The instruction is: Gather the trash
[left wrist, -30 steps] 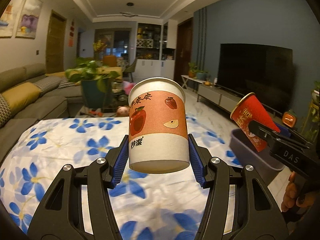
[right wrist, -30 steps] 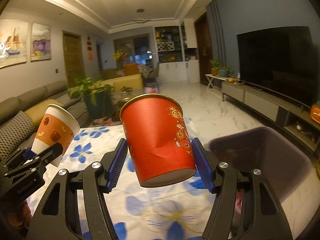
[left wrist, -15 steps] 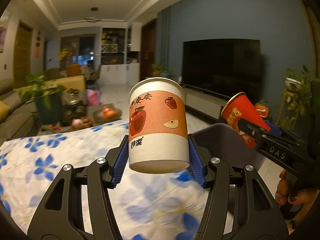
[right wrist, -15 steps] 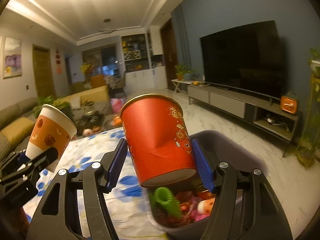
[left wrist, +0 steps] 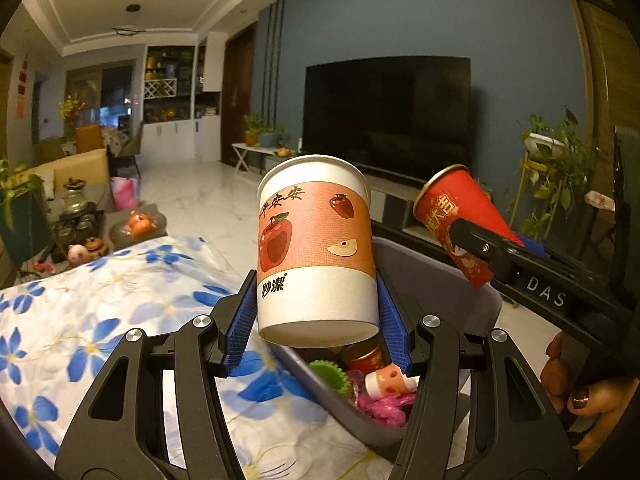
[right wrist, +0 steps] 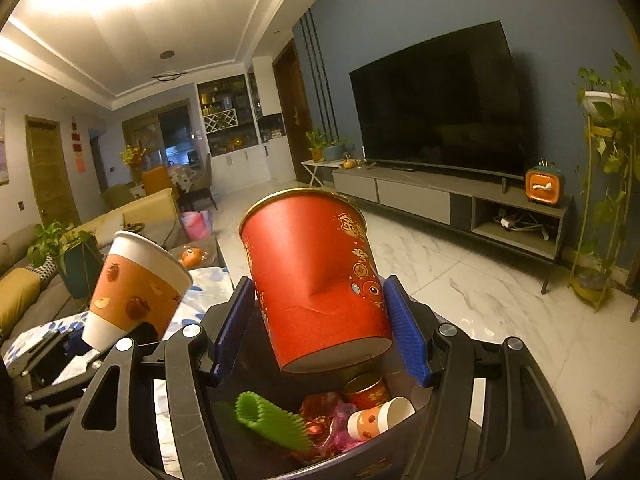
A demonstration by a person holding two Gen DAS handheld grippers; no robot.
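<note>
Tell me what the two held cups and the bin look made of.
Apple-print cup: matte paper, rolled rim. Red cup: paper, probably coated; its wall is dented and creased, gold rim. Bin: grey, smooth, likely plastic with a rounded moulded rim.

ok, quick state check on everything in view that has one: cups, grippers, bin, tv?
left gripper: shut on apple cup
apple cup: held upright, above the bin's edge
right gripper: shut on red cup
red cup: held tilted, dented, over the bin
bin: open, trash inside
small cup: lying on its side in bin
TV: off
</note>
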